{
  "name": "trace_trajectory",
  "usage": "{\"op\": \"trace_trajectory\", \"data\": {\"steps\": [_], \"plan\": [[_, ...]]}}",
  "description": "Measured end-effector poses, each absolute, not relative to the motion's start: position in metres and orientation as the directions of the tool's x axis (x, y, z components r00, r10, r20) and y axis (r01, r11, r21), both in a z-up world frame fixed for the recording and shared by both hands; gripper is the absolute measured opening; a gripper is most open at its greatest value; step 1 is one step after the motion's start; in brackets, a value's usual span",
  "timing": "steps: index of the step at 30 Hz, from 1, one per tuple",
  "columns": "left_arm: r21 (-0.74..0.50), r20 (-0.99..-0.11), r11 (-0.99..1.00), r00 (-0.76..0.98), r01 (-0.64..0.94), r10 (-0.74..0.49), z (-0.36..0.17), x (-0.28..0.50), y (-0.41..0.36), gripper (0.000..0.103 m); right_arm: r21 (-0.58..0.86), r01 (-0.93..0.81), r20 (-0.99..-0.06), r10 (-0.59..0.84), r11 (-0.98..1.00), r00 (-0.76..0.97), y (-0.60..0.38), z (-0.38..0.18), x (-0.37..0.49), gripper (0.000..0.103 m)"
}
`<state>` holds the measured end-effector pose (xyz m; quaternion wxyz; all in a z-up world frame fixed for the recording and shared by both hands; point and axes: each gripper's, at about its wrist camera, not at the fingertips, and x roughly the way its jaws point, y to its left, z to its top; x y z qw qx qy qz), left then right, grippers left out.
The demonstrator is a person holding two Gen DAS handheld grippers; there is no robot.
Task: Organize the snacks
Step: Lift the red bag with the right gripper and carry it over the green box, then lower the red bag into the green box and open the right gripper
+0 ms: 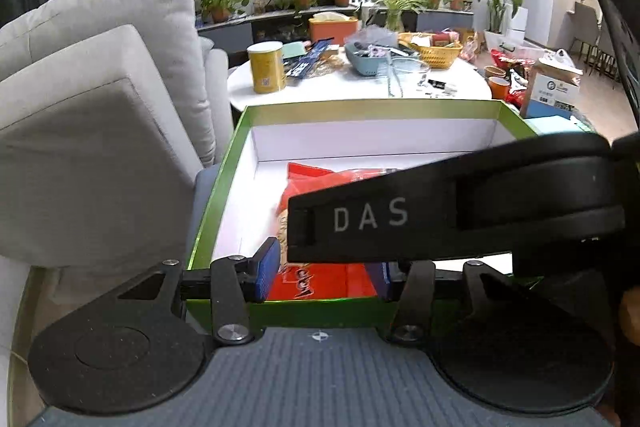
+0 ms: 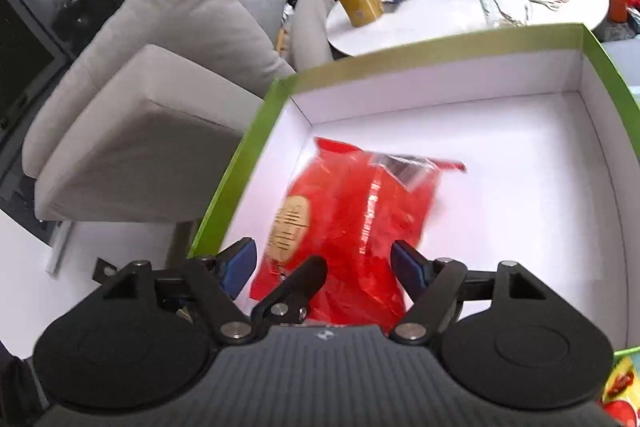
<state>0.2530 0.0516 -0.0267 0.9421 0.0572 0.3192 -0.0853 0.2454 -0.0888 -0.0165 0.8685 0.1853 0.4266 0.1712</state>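
Gripping with left gripper (image 1: 324, 273) and right gripper (image 2: 324, 265), both clamping blue pads on the near end of the red snack bag (image 2: 352, 203). Lying lengthwise inside the green-rimmed box (image 2: 440, 47), nearer its left wall.

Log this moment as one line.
stage: placing | item: red plastic snack bag | location: inside green-rimmed white cardboard box | right gripper: around bag

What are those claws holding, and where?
The red snack bag, by its near end: the right gripper clamps it across its width. The left gripper straddles the same end; whether it grips cannot be told.
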Motion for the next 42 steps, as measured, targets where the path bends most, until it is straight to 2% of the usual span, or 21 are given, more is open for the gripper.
{"op": "trace_trajectory", "data": {"steps": [6, 13, 23, 28, 30, 33, 37, 42], "plan": [[0.086, -0.596, 0.971, 0.793, 0.223, -0.129, -0.024, 0.241, 0.036, 0.043, 0.421, -0.125, -0.695, 0.408, 0.898, 0.593, -0.1, -0.017, 0.232, 0.046], [0.0, -0.606, 0.972, 0.773, 0.235, -0.187, -0.022, 0.235, 0.03, 0.043, 0.4, -0.121, -0.69, 0.385, 0.909, 0.613, -0.118, -0.024, 0.231, 0.046], [0.024, -0.609, 0.964, 0.769, 0.263, -0.195, -0.021, 0.221, -0.002, 0.043, 0.388, -0.136, -0.69, 0.385, 0.911, 0.613, -0.143, -0.026, 0.222, 0.047], [0.036, -0.605, 0.962, 0.772, 0.272, -0.196, -0.017, 0.208, -0.011, 0.044, 0.376, -0.136, -0.689, 0.374, 0.917, 0.621, -0.152, -0.021, 0.209, 0.047], [0.037, -0.603, 0.963, 0.774, 0.267, -0.191, -0.012, 0.2, -0.013, 0.048, 0.386, -0.143, -0.685, 0.387, 0.911, 0.618, -0.155, -0.019, 0.204, 0.047], [0.026, -0.588, 0.968, 0.787, 0.249, -0.186, -0.002, 0.187, -0.009, 0.057, 0.41, -0.158, -0.634, 0.405, 0.898, 0.659, -0.159, -0.005, 0.188, 0.048], [0.049, -0.557, 0.979, 0.819, 0.199, -0.138, 0.014, 0.168, 0.003, 0.057, 0.362, -0.205, -0.558, 0.388, 0.909, 0.733, -0.161, 0.025, 0.161, 0.049], [0.003, -0.511, 0.991, 0.853, 0.13, -0.11, 0.032, 0.138, 0.032, 0.063, 0.346, -0.267, -0.508, 0.419, 0.899, 0.753, -0.165, 0.049, 0.127, 0.049]]}}
